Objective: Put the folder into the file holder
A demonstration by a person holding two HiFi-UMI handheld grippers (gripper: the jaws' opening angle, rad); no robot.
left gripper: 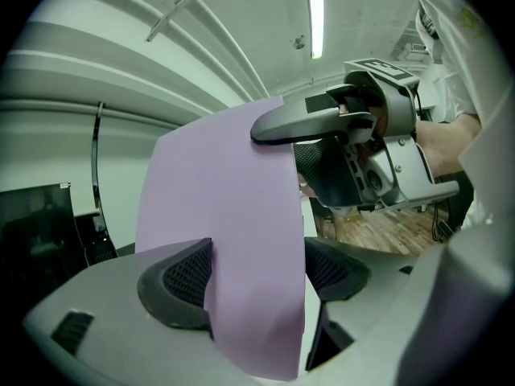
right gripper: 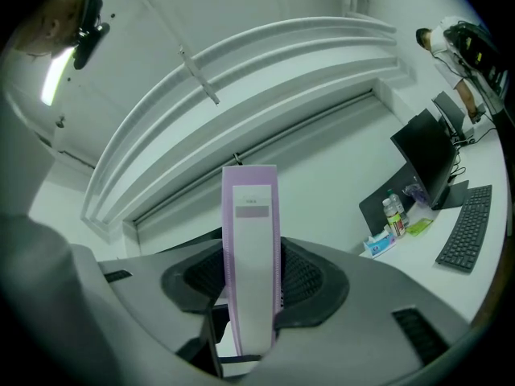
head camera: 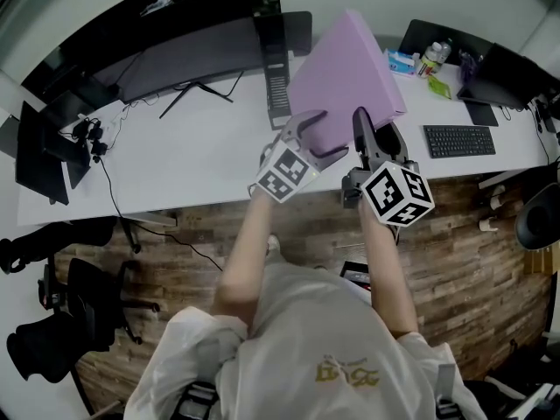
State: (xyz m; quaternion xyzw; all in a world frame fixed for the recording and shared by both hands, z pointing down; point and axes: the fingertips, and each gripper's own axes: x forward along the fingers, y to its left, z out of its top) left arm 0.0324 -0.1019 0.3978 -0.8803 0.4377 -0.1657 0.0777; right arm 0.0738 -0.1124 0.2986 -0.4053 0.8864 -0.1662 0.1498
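A pale short-sleeved shirt is worn, printed with a small gold design, and dark straps are seen over it on either side. The left tongs and the right tongs are built of smooth grey shells. Each is fitted with a block of black-and-white square markers, the left cube and the right cube. Black pads with a fine mesh texture are set into the jaw tips, and small screws are seen on the right tongs' light-grey body.
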